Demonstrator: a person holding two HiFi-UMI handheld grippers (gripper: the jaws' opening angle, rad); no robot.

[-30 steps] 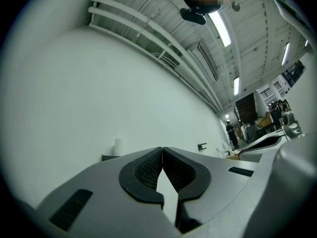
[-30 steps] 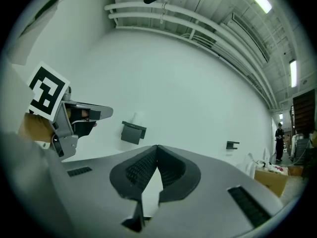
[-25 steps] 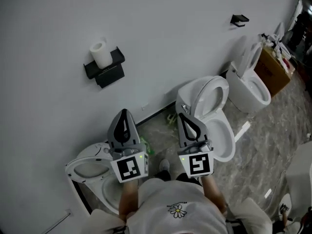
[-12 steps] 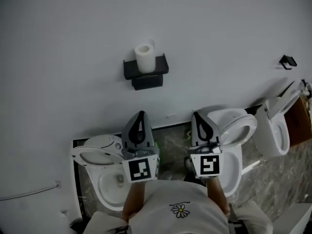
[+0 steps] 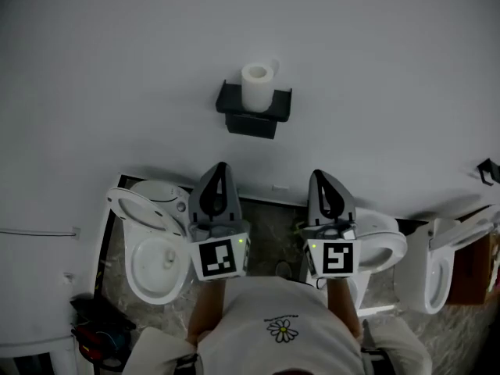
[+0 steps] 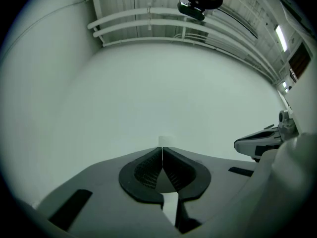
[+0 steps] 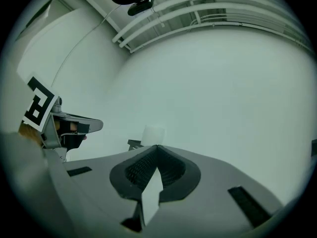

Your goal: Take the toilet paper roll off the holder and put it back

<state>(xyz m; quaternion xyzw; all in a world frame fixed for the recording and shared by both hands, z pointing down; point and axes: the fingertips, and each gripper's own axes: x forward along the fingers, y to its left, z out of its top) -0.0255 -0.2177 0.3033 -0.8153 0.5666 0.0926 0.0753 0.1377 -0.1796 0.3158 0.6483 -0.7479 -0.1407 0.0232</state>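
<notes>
A white toilet paper roll (image 5: pixel 257 87) stands upright on a black wall-mounted holder (image 5: pixel 255 112) on the white wall, in the upper middle of the head view. Well short of it, below and to its left, my left gripper (image 5: pixel 219 166) is shut with nothing in it. My right gripper (image 5: pixel 319 175) is shut and empty too, below and to the right of the holder. In the right gripper view the roll (image 7: pixel 153 134) and an edge of the holder (image 7: pixel 134 144) peek just over the closed tips (image 7: pixel 157 146). The left gripper view shows only a sliver of the roll (image 6: pixel 165 141) above the touching tips (image 6: pixel 162 148).
A toilet with its lid raised (image 5: pixel 150 244) stands at floor level on the left, a second toilet (image 5: pixel 377 248) under the right gripper, and a third (image 5: pixel 437 264) further right. A small black wall fixture (image 5: pixel 489 170) sits at the far right. The floor (image 5: pixel 269 237) is grey marble.
The view has swung left: the roll and holder shifted from upper left toward the middle. Both grippers stay shut, side by side, now lined up beneath the holder.
</notes>
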